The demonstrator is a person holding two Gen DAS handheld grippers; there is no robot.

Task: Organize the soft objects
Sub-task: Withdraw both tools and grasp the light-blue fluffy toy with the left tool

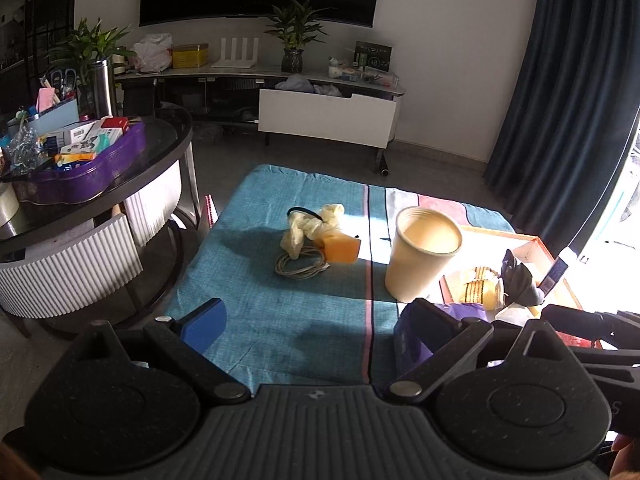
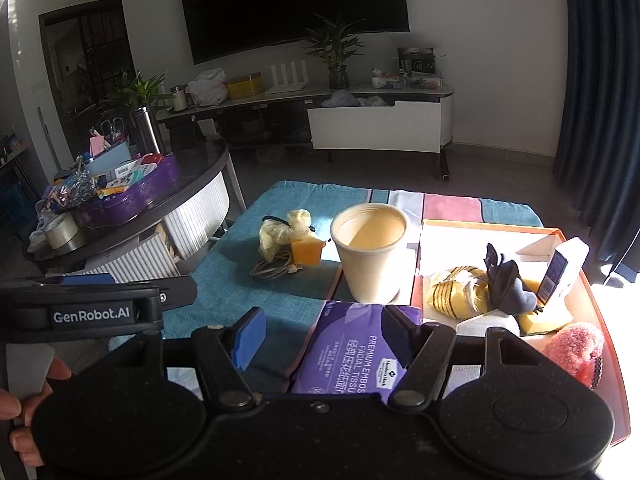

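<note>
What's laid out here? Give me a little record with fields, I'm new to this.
surface: teal cloth
centre: empty paper cup, upright
left of cup: yellow glove, coiled cord, orange block
right: orange tray holding striped plush, dark plush, pink ball
near: purple tissue pack
left gripper: open, empty
right gripper: open, over the pack

The cloth over the table is a matt, coarse teal weave, and the cup looks like smooth, matt cream paper. The tissue pack has a glossy purple plastic wrap. The pink ball looks fuzzy, and the sponge is porous orange foam.
</note>
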